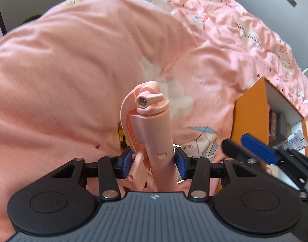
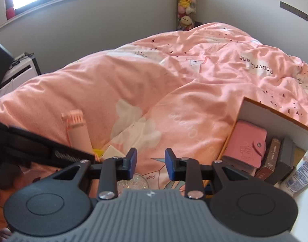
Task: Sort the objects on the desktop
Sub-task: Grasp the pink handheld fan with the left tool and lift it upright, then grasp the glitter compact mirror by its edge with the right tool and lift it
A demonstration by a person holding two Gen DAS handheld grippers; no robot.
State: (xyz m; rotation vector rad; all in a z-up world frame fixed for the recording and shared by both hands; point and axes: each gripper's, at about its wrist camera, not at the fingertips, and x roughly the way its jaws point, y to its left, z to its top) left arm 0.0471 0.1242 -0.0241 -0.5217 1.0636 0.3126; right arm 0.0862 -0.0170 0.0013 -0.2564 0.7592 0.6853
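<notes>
My left gripper (image 1: pixel 154 161) is shut on a pink folded selfie stick (image 1: pixel 152 125), which stands upright between the blue pads, above the pink duvet (image 1: pixel 73 70). In the right wrist view the same stick (image 2: pixel 78 131) rises behind the left gripper's black finger (image 2: pixel 53 153). My right gripper (image 2: pixel 151 161) is open with nothing between its pads. It hovers over the duvet (image 2: pixel 113 84), just above a glittery round disc (image 2: pixel 133 181). It also shows in the left wrist view (image 1: pixel 246 151), at the right, beside the orange box (image 1: pixel 248 111).
The orange box with a white inside (image 2: pixel 275 119) sits at the right. It holds a pink wallet (image 2: pixel 244 141), a brown box (image 2: pixel 270 159), a grey box (image 2: pixel 285 161) and a white tube (image 2: pixel 301 173). A small yellow thing (image 2: pixel 97 152) lies by the stick. A white cabinet (image 2: pixel 18 70) stands far left.
</notes>
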